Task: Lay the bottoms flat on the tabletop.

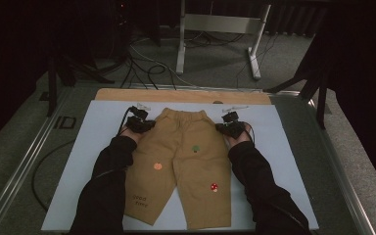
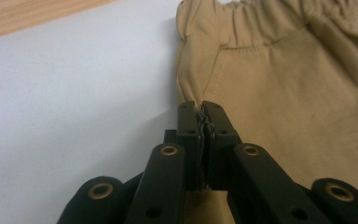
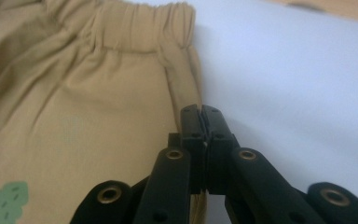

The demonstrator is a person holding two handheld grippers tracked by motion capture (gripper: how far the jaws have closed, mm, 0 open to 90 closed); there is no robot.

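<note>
Pinching both side seams of the shorts (image 1: 183, 161) just below the waistband (image 2: 279, 11), I have the cloth caught at each hip and the garment lying flat on the white mat (image 1: 98, 127), legs pointing toward me. My left gripper (image 2: 201, 108) has its jaws pressed together on the seam edge, with a crumpled sliver of tan cloth visible between the pads. My right gripper (image 3: 200, 112) is pressed together the same way at the opposite edge; its bite looks thinner, and from this angle I can't be sure how much cloth it really has, so I treat that side as the weaker hold. From the high view both grippers sit level with each other, left (image 1: 139, 122) and right (image 1: 231, 126), which is what I want. I judge the step in hand to be lifting or folding the shorts from the hips, and to do it well I should keep both hands moving together at the same height, so the waistband stays straight and the cloth doesn't skew. I should raise slowly at first and watch the right edge for slipping. If it starts to slide, I should set down and take a deeper bite rather than drag. Keeping light tension across the waist should stop the middle sagging and keep the legs from bunching on the mat.
</note>
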